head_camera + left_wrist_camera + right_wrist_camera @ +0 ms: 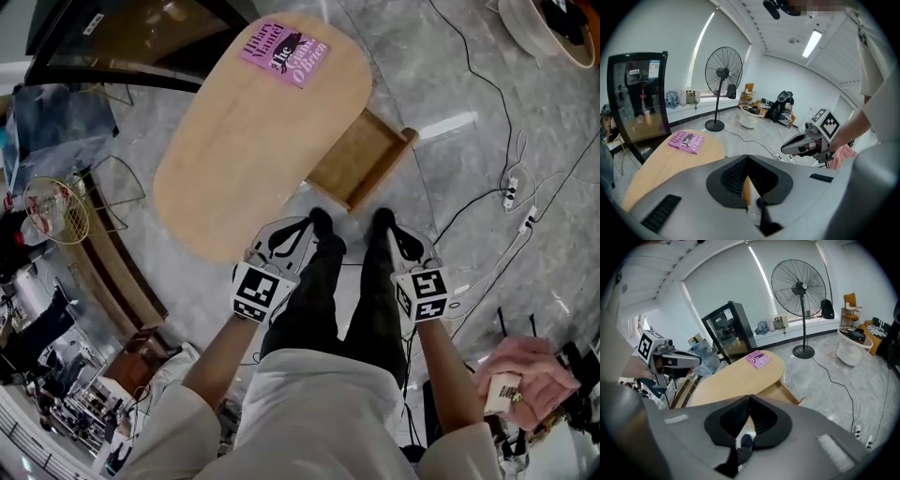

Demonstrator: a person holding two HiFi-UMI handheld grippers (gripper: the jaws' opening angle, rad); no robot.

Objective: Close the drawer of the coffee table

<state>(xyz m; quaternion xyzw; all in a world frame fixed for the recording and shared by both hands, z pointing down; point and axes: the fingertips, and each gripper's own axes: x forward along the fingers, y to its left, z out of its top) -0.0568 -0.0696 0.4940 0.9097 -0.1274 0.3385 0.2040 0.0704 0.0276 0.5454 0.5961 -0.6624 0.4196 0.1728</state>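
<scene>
The oval wooden coffee table (253, 159) carries a pink book (284, 52) at its far end. Its wooden drawer (361, 159) stands pulled out from the table's near right side, just beyond my black shoes (322, 222). My left gripper (302, 225) hangs shut and empty above the floor, near the table's edge. My right gripper (394, 231) is also shut and empty, level with it and a little short of the drawer. In the right gripper view the drawer (780, 391) lies just past the closed jaws (750, 397), with the book (758, 359) farther off. The left gripper view shows closed jaws (747, 157) and the book (686, 141).
Cables and a power strip (511, 192) trail over the grey marble floor to the right. A standing fan (799, 287), a white basket (851, 348) and a black glass-door cabinet (726, 331) stand beyond the table. A racket (56, 211) and clutter lie left.
</scene>
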